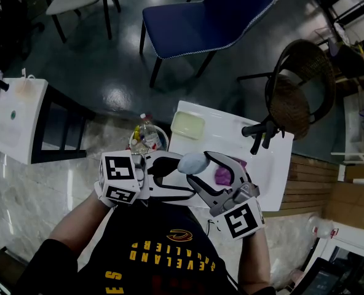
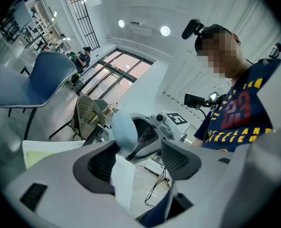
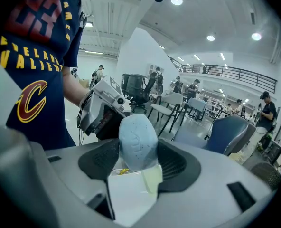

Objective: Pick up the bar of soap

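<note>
A pale blue oval bar of soap (image 1: pixel 192 163) is held up in the air in front of my chest, above the near edge of the white table (image 1: pixel 274 158). My right gripper (image 1: pixel 199 169) is shut on it; in the right gripper view the soap (image 3: pixel 137 144) stands upright between both pads. My left gripper (image 1: pixel 170 178) points at it from the left with its jaws apart and nothing between them. In the left gripper view the soap (image 2: pixel 124 133) sits just beyond the left pad, still in the other gripper's grip.
On the table lie a pale green dish (image 1: pixel 188 125), a purple object (image 1: pixel 222 176) and a black tool (image 1: pixel 262 133). A plastic bottle (image 1: pixel 146 134) stands left of the table. A blue chair (image 1: pixel 206 14), a wicker chair (image 1: pixel 299 88) and another white table (image 1: pixel 13 118) surround it.
</note>
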The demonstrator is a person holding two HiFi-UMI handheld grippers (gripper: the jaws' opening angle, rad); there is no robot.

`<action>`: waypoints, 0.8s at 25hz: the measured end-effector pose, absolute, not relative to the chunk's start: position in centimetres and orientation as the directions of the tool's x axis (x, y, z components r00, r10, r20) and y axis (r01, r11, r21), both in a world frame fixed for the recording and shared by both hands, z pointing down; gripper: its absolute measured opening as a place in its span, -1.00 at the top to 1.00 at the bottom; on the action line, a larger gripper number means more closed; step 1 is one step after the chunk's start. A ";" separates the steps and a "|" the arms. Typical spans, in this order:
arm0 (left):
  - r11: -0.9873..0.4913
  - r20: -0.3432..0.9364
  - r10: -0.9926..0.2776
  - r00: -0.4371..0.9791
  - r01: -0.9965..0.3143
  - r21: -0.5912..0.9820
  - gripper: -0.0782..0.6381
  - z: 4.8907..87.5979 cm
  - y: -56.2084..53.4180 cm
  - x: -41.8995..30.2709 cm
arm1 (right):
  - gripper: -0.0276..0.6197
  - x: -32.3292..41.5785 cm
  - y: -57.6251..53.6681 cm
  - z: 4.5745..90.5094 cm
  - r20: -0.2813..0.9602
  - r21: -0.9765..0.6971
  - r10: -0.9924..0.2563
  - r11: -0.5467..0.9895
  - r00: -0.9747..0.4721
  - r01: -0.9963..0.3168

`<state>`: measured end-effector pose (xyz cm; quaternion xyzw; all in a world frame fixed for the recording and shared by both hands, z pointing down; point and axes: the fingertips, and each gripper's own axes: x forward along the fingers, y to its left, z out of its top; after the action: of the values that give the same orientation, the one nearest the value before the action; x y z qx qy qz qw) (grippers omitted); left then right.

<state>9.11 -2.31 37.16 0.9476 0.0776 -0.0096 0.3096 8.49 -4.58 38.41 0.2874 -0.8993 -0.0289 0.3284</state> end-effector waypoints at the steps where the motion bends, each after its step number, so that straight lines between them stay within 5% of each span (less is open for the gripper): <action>1: -0.797 -0.066 0.142 0.988 0.153 0.584 -0.04 37.2 -2.3 9.1 | 0.08 8.5 -4.6 38.4 0.573 0.241 -0.536 0.833 -0.620 -0.498; 20: -0.793 -0.059 0.143 0.988 0.150 0.590 -0.04 37.3 -2.5 9.2 | 0.08 8.4 -4.8 38.6 0.570 0.236 -0.530 0.838 -0.628 -0.492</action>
<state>9.16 -2.51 37.34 0.9469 0.0775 -0.0057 0.3119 8.41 -4.76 38.63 0.2834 -0.9018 -0.0287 0.3250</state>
